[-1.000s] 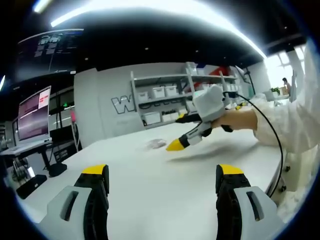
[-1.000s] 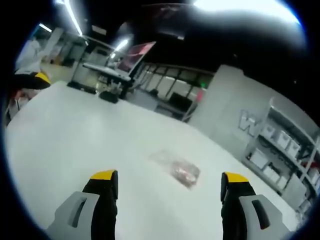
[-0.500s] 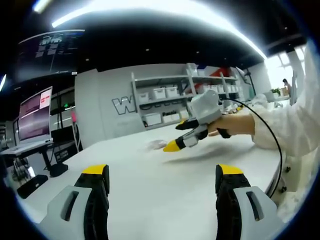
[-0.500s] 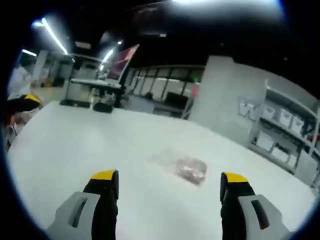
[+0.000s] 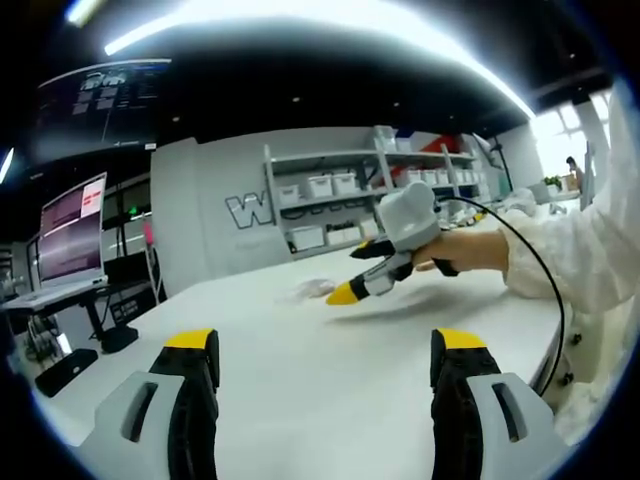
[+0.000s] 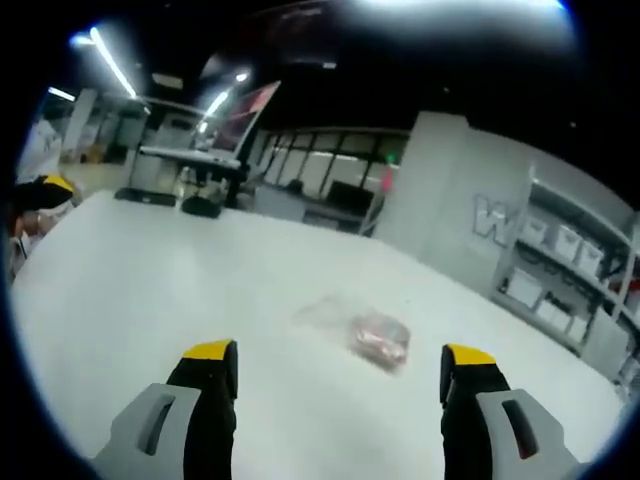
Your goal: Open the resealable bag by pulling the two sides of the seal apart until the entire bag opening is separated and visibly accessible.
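Both the left gripper and right gripper are hanging released; the bag is looking light, limp, slippery, best pinched at its seal lips.

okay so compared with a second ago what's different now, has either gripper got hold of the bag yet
Not yet. In the left gripper view, the right gripper has moved a little further over the table, toward the bag. Its jaws are open and hold nothing. The bag lies flat where it was, untouched and unopened. The left gripper has kept its jaws open above the table, well short of the bag.
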{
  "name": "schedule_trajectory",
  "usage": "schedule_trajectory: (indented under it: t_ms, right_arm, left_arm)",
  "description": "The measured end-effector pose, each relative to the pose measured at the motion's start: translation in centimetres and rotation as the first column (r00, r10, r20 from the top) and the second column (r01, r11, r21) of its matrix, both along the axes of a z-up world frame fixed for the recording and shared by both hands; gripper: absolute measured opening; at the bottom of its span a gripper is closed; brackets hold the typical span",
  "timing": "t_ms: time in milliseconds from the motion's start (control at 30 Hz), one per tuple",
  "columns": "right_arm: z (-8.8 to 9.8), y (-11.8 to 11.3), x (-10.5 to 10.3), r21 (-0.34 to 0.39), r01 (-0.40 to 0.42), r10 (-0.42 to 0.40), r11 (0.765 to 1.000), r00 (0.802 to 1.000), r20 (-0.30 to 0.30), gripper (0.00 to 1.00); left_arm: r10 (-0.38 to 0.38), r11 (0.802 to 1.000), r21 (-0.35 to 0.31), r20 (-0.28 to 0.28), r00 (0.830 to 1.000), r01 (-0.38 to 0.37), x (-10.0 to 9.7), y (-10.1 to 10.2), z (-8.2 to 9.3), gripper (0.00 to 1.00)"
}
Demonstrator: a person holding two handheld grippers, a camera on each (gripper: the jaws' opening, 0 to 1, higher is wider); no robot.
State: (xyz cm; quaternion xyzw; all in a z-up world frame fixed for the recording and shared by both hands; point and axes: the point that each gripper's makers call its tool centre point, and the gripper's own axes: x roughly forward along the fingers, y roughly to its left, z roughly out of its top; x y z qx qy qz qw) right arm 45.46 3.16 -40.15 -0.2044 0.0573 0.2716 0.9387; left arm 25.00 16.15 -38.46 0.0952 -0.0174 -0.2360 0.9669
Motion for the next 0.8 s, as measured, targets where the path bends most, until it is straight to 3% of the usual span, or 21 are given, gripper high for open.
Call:
schedule_trajectory:
  t_ms: [233,467,800]
  right_arm:
    - [0.1,0.1,0.4,-0.083,0.002,0.001,0.997,0.999,0.039,0.83]
    - [0.1,0.3,0.7,-0.077,-0.005,0.006,0.997,1.0,0.022,0.83]
    - [0.0,0.6,1.2,-0.143,-0.002,0.008,0.99,0.999,0.042,0.82]
  left_arm:
    - [-0.002,1.0,0.001,-0.002,1.0,0.002,0.0,-0.1,-0.1,0.86]
    - [0.003,1.0,-0.001,0.0,1.0,-0.003,0.0,0.1,-0.1,0.86]
    - [0.004,1.0,-0.005,-0.001,1.0,-0.004,-0.1,0.3,-0.1,0.86]
